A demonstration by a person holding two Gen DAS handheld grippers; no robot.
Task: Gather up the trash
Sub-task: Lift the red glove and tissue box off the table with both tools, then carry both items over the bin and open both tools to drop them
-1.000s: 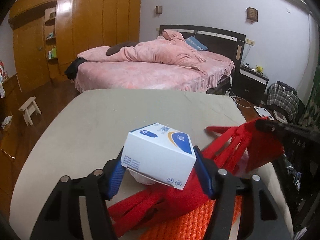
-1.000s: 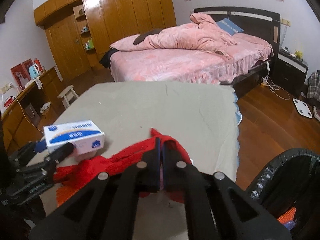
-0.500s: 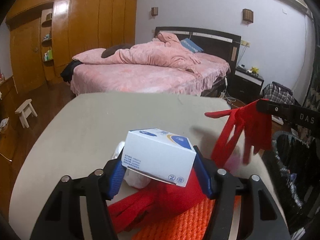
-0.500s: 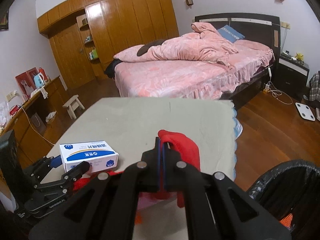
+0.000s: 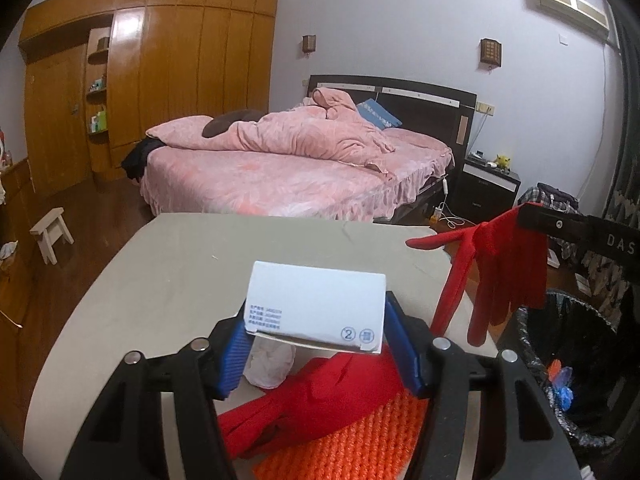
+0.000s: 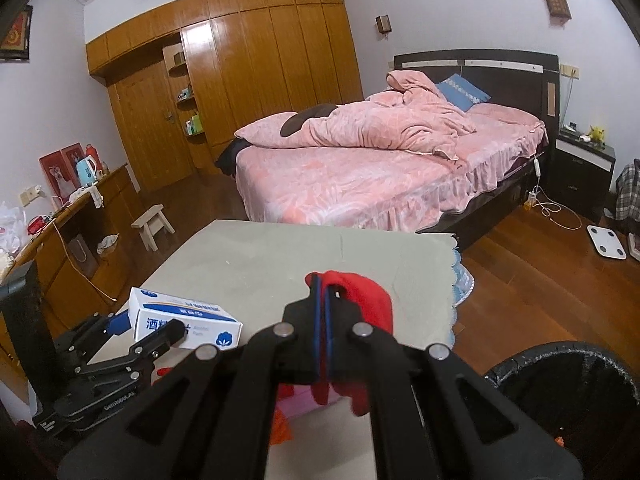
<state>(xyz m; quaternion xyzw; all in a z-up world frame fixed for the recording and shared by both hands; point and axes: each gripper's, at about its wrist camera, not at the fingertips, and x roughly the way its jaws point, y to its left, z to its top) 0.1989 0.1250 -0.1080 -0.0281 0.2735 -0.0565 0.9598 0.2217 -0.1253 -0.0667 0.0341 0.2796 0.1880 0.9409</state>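
Observation:
My left gripper (image 5: pixel 316 330) is shut on a white and blue box (image 5: pixel 316 306) and holds it above the grey table (image 5: pixel 192 264). The box also shows in the right wrist view (image 6: pixel 188 318). My right gripper (image 6: pixel 322 292) is shut on a red glove (image 6: pixel 366 300), which hangs in the air at the table's right side in the left wrist view (image 5: pixel 504 268). A second red glove (image 5: pixel 316 396), an orange knitted piece (image 5: pixel 352 440) and a crumpled white tissue (image 5: pixel 268 362) lie on the table under the box.
A black trash bin lined with a bag (image 5: pixel 568 364) stands on the floor right of the table, also low right in the right wrist view (image 6: pixel 568 396). A pink bed (image 5: pixel 288 164) lies beyond the table. A small stool (image 5: pixel 52 232) stands to the left.
My right gripper has lifted the red glove off the table and carried it up and right, toward the bin side. My left gripper has raised and tilted the box slightly.

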